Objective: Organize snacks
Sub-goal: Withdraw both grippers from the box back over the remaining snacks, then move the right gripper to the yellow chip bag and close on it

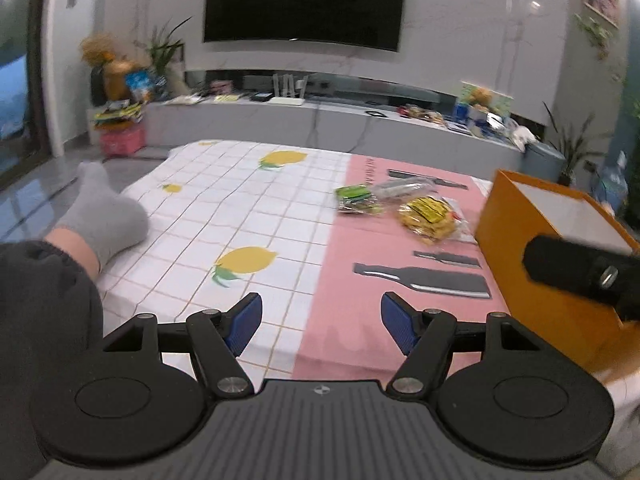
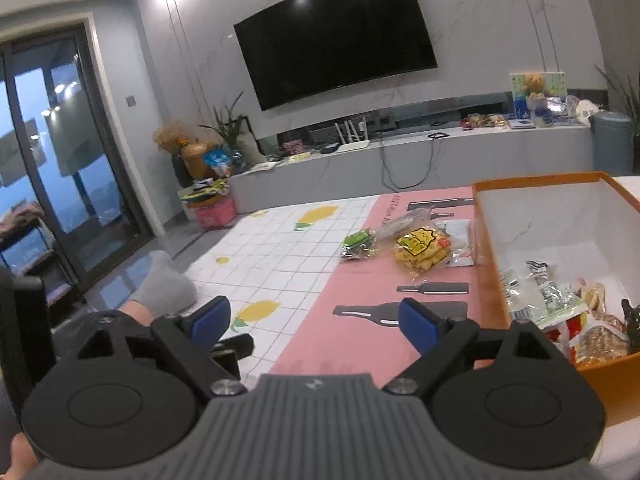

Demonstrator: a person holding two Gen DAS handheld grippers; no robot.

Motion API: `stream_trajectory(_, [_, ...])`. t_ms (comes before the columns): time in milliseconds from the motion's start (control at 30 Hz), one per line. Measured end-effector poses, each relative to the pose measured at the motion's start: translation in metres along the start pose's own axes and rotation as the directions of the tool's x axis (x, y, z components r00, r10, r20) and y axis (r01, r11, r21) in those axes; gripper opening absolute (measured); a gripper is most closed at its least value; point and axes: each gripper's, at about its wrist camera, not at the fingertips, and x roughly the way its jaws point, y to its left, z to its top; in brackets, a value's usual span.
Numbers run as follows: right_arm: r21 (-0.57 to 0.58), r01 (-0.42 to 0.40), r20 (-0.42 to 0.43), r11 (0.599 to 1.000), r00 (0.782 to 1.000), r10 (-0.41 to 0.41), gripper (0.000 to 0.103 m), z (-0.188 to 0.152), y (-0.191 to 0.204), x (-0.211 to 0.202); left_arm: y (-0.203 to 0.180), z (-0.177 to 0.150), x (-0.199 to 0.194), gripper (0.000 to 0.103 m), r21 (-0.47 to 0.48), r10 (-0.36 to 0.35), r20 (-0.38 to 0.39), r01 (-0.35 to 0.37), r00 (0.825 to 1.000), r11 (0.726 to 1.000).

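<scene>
Snack packets (image 2: 560, 304) inside box (image 2: 486, 248), right view only

Orange box (image 1: 532, 248) cut off by right edge, far shelf clutter (image 2: 492, 120) blurred.

We are in a home living room: wall-mounted television (image 2: 336, 32), low media shelf (image 2: 400, 152), glass balcony door (image 2: 60, 168).

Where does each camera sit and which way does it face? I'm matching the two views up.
Left wrist: on the left hand-held gripper, jaws open, facing the tablecloth; a socked foot shows.
Right wrist: on the right hand-held gripper, jaws open, facing the orange box.
Shared: the yellow snack bag, green packet and TV.
</scene>
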Motion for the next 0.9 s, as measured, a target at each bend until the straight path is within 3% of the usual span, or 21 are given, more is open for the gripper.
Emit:
stream_trajectory(133, [0.038,0.002,-0.008,0.999,1.000,-0.002,0.090,-0.006,0.006,0.023,0.017,0.006,0.009,0.079,-0.089,-0.005,-0.025,0.003,1.000,0.996])
stream_trajectory(467, [0.103,0.075,-0.043,0.992,0.997,-0.071,0.090,-0.048,-0.003,0.075,0.037,0.007,0.036,0.078,-0.116,0.089,0.028,-0.085,0.996,0.990])
stream_trajectory(900, [0.081,0.233,-0.066,0.969,0.971,-0.228,0.090,-0.059,-0.029,0.129,0.044,0.008,0.066,0.078,-0.127,0.080,-0.016,-0.081,0.997,0.989])
